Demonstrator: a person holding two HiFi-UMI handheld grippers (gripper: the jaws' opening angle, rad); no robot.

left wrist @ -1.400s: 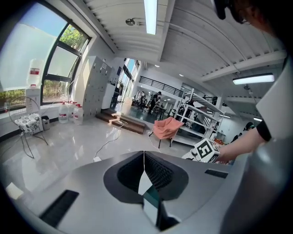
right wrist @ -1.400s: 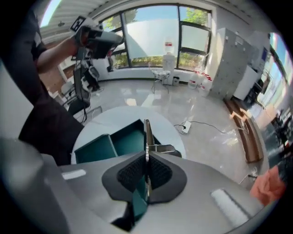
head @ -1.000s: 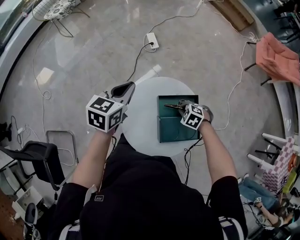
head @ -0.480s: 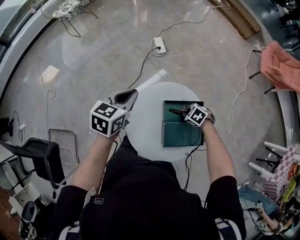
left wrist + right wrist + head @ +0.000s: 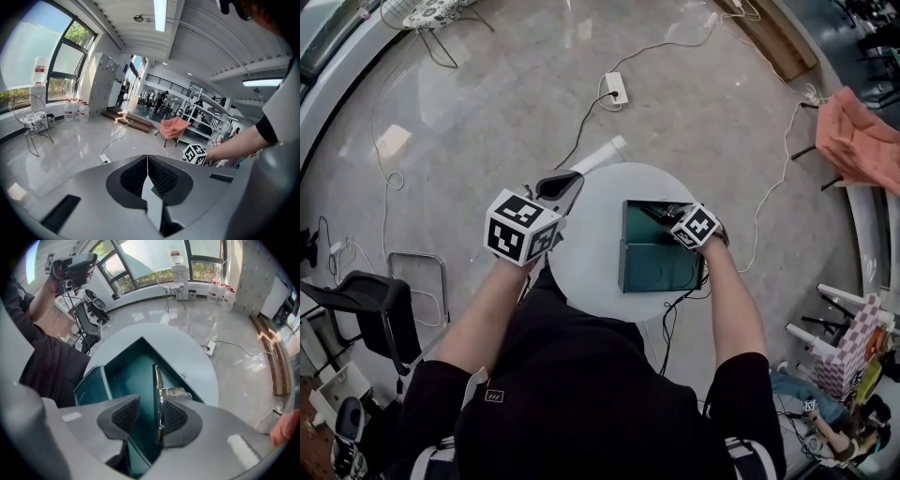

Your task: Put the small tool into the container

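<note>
Right gripper [image 5: 147,405] now lower over container [image 5: 91,383], fingers opening, small tool [image 5: 157,380] lengthwise between, pointing forward.

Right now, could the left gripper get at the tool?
Probably not: the tool stands between the opening jaws of the right gripper over the box, and the left gripper hovers shut beside the table.

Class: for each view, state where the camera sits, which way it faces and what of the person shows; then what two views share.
Head view: on the head, looking steeply down at the round table; shows torso, arms, left gripper, right gripper.
Left gripper view: rides the left gripper, faces across the hall past shut jaws; shows right forearm.
Right gripper view: rides the right gripper, faces down into the container, jaws opening, small tool between them; shows torso.
Shared: head and left gripper views show the right gripper.
</note>
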